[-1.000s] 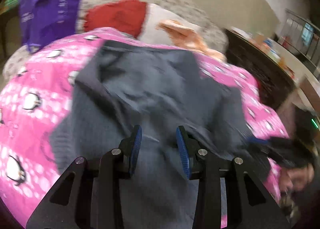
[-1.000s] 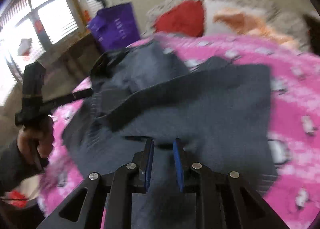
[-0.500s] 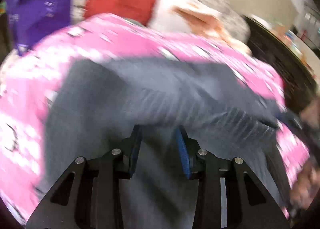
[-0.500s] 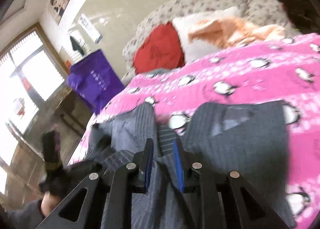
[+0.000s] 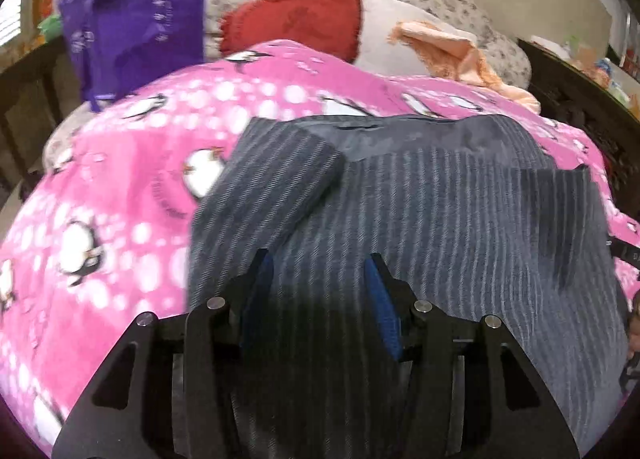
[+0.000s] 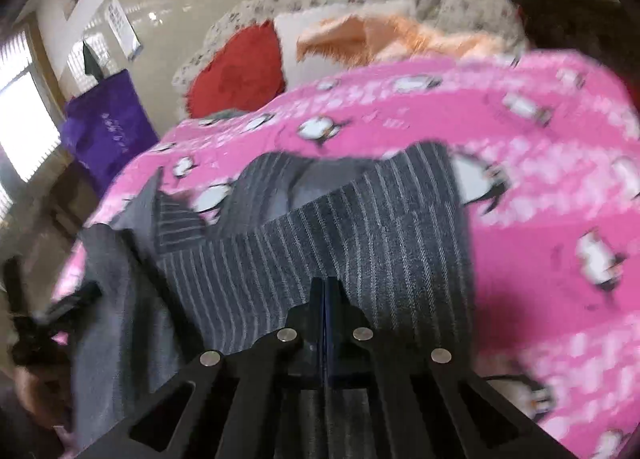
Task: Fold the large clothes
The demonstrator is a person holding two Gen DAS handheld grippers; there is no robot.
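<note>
Left wrist view: we're angling the left gripper [image 5: 318, 279] down over the grey striped garment [image 5: 420, 227], blue pads [image 5: 382, 307] apart, jaws just widening, nothing pinched between them.
Right wrist view: we're tilting the right gripper [image 6: 325, 291] down too, fingers clenched together; whether a fold is caught between them we cannot tell.
Garment: it's lying folded over on the pink penguin blanket [image 5: 120, 187], one sleeve end doubled back at the left.
Beyond the blanket: a red cushion [image 5: 296, 19] and a purple bag [image 5: 136, 15] are sitting behind.
</note>
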